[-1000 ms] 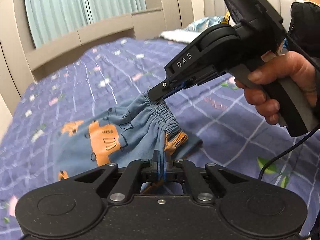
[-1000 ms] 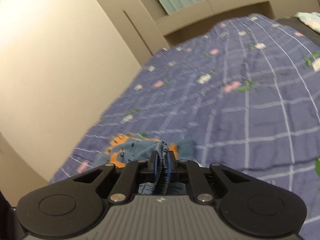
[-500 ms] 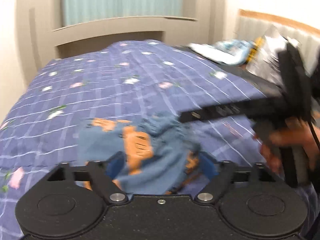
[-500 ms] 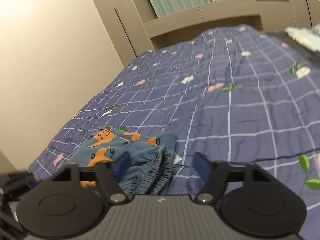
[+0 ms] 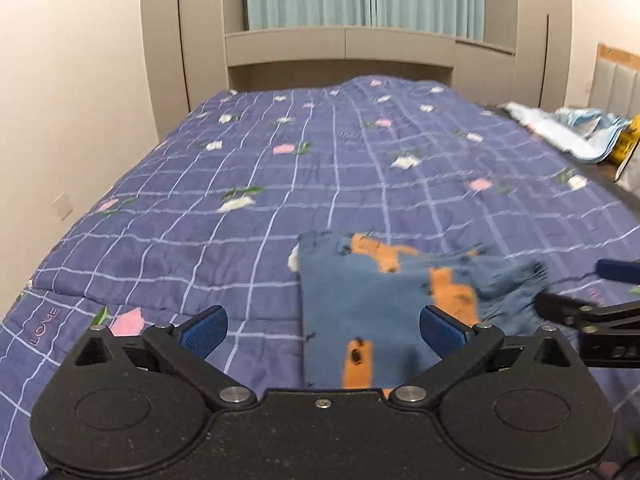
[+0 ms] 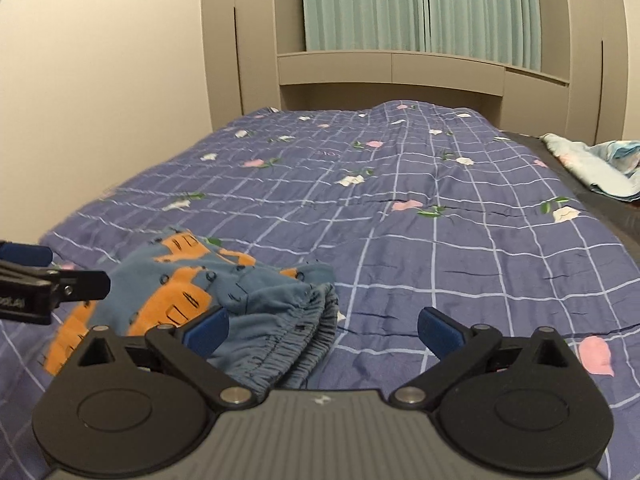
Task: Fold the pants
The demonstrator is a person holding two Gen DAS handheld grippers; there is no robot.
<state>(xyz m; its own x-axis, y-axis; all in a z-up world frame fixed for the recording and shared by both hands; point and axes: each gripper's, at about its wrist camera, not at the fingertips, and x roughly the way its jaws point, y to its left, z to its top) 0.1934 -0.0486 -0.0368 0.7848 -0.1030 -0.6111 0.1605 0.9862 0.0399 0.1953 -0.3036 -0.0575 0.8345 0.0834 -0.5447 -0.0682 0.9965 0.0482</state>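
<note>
Small blue pants with orange truck prints [image 5: 372, 300] lie folded in a bundle on the bed; they also show in the right wrist view [image 6: 224, 292], elastic waistband toward me. My left gripper [image 5: 324, 326] is open and empty, above the pants' left part. My right gripper [image 6: 322, 326] is open and empty, just above the waistband end. The right gripper's fingers [image 5: 576, 308] show at the right edge of the left wrist view, beside the pants. The left gripper's fingers [image 6: 48, 280] show at the left edge of the right wrist view.
The bed has a purple checked quilt with flowers [image 5: 320, 168] [image 6: 440, 208]. A light blue cloth pile [image 5: 576, 132] [image 6: 592, 164] lies at the far right. A beige wall [image 5: 60, 120] runs along the left, cabinets and teal curtains [image 6: 420, 4] behind.
Both grippers were shut on the pants' waistband and held it up. They have opened, let the pants drop onto the bed, and drawn back and apart.
</note>
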